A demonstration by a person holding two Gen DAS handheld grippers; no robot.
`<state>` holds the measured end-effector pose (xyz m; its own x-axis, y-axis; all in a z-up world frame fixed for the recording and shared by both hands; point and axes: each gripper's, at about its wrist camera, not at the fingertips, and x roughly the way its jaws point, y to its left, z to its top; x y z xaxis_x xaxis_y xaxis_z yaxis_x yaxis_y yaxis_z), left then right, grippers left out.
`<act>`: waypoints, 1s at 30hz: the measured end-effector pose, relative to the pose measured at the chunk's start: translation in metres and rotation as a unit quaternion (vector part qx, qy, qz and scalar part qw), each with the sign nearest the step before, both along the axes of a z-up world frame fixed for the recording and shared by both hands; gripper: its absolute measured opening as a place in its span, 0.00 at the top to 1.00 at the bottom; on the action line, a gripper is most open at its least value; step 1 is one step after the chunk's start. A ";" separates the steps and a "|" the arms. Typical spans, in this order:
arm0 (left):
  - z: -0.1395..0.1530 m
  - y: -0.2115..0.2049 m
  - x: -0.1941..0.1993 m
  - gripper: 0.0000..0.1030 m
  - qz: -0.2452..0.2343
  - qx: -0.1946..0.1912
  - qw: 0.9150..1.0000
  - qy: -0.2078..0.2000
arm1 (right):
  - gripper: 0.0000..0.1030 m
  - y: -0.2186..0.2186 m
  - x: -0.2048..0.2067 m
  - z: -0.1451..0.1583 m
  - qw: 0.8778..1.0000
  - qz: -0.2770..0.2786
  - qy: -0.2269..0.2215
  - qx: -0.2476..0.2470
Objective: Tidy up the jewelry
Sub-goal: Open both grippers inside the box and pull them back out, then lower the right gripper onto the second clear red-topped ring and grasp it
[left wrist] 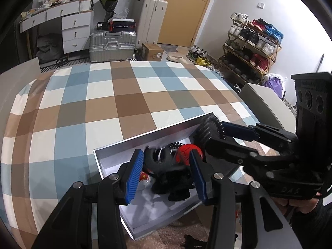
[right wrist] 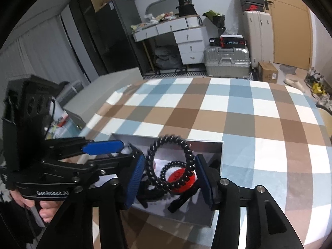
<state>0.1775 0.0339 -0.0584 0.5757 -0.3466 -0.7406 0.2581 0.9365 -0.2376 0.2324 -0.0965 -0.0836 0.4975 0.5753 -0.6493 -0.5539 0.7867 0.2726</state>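
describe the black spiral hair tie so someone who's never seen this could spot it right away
On the checked bedspread sits an open grey box. Above its middle, between the right gripper fingers, a black coiled hair tie stands up as a ring. Unlike the smaller coil and red disc lying beneath it, it is large and raised.
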 end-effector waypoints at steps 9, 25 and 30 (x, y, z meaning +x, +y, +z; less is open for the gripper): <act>0.008 0.007 -0.017 0.43 0.025 0.015 1.000 -0.011 | 0.32 -0.019 -0.022 0.020 0.999 -0.020 -0.021 0.020; 0.024 0.004 -0.064 0.30 0.047 0.024 0.997 -0.051 | 0.24 -0.039 -0.073 0.040 0.998 -0.035 -0.043 0.039; 0.025 -0.001 -0.074 0.29 0.050 0.030 0.997 -0.057 | 0.24 -0.043 -0.090 0.042 0.997 -0.043 -0.049 0.037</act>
